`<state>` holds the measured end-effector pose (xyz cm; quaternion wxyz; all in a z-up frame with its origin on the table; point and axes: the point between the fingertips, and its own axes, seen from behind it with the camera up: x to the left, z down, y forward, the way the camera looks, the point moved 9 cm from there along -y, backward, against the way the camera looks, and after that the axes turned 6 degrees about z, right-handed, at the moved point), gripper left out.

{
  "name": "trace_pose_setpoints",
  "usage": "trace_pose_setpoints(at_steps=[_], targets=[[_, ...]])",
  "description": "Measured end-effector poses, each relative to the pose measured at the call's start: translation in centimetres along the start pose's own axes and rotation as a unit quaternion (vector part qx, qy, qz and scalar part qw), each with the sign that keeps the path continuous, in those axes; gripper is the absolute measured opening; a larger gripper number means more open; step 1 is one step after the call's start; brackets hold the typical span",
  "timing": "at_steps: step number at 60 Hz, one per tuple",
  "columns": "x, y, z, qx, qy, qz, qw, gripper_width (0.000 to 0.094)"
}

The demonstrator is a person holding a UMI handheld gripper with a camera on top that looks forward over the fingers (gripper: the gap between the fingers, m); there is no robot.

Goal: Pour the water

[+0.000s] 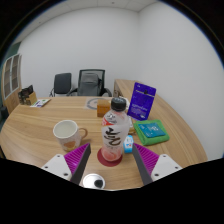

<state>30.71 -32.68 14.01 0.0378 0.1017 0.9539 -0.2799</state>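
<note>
The round wooden counter (40, 115) carries everything here, with two black office chairs (80, 82) pushed up behind it against the white wall. On its far side stands a purple box (142, 100), and a teal packet (152, 129) lies flat in front of that, just to the right of the bottle. A shelf unit (10, 75) sits off at the left wall, with a few papers (27, 98) on the counter near it.

The task's plastic bottle (114, 130), white-capped with a red-and-white label, stands upright between the fingers of the tool (111, 163), near the counter's front edge. The fingers are spread apart, with a visible gap between each magenta pad (77, 158) and the bottle's sides, so nothing is clamped yet. The white mug (67, 132), the likely receiver, stands just left of the bottle, handle toward it, with a small amber glass (98, 103) further back.

Risks, as I judge them: the bottle is tall and narrow, so closing off-centre or nudging it with one finger first could topple it toward the mug or off the near edge. A smooth label may slip in the pads when tilted. The cap looks to be on; if it is, tilting would pour nothing. The mug sits close, so a swing while lifting could knock it
</note>
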Motion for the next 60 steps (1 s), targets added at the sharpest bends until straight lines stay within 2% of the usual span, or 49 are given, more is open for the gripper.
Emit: trace_pose_setpoints(at_steps=[14, 30, 42, 60], targets=[[2.4, -12.4, -1.8, 0.012, 0.004, 0.038, 0.999, 0.0857], [6.8, -24.0, -2.1, 0.002, 0.016, 0.046, 0.999, 0.0857], [8.6, -27.5, -1.7, -0.004, 0.016, 0.048, 0.999, 0.0856], [9.2, -28.3, -2.0, -0.006, 0.011, 0.052, 0.999, 0.0857]])
